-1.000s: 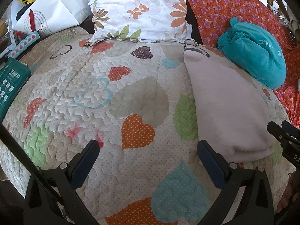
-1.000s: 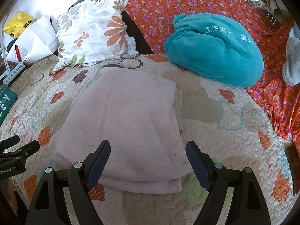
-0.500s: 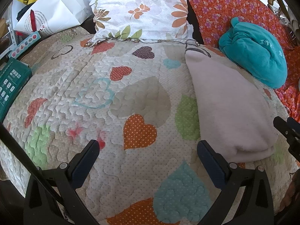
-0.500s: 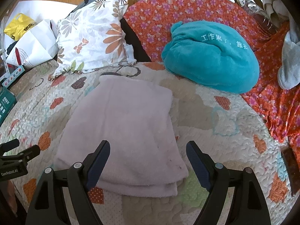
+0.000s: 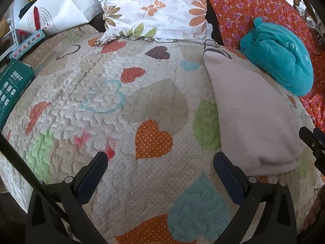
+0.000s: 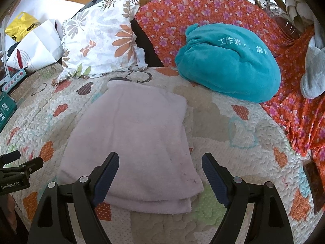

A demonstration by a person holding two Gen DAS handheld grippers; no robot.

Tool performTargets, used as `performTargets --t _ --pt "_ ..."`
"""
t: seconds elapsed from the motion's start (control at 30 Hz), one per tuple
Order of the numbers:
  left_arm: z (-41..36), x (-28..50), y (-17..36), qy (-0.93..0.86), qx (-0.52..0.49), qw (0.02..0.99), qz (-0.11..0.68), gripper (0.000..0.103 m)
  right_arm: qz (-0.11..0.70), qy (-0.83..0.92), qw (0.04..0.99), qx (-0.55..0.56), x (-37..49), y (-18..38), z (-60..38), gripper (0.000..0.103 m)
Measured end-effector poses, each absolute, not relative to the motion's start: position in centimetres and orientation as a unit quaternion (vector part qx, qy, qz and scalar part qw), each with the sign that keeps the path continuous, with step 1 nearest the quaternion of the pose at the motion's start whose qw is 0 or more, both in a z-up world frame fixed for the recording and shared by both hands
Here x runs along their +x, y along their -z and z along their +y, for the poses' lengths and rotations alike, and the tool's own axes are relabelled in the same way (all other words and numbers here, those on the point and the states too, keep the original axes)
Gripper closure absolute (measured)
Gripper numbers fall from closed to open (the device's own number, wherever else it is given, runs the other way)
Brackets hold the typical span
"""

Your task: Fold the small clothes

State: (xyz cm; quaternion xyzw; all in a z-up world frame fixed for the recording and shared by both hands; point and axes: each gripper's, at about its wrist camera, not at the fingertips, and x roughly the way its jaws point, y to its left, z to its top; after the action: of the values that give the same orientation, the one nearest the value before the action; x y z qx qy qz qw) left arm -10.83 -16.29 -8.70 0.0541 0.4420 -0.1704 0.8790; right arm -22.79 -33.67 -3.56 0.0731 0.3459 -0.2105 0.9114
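Folded pale pink cloth (image 6: 132,142) lying flat on the heart-print quilt (image 5: 126,105) of the bed, layered edges stacked at the near end. Left hand-held gripper (image 5: 160,162) spread wide and empty above bare quilt, over an orange heart, pink cloth just off to its right (image 5: 249,118). Right hand-held gripper (image 6: 160,166) likewise released, gripping nothing, poised above the cloth's near edge. Teal plush cushion (image 6: 229,69) beyond the cloth, resting against the orange floral cover (image 6: 203,8). Floral pillow (image 6: 101,40) propped at the head end, white paper bag (image 6: 34,48) to its left. Green box (image 5: 12,85) at the far left edge of the quilt.
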Motion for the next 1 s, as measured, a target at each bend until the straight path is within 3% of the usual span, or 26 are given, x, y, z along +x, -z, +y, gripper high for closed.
performTargets --t 1.0 --pt "-16.3 -10.92 9.0 0.17 0.057 0.878 0.444 0.0 0.344 0.211 0.913 0.07 -22.77 3.53 -33.52 0.014"
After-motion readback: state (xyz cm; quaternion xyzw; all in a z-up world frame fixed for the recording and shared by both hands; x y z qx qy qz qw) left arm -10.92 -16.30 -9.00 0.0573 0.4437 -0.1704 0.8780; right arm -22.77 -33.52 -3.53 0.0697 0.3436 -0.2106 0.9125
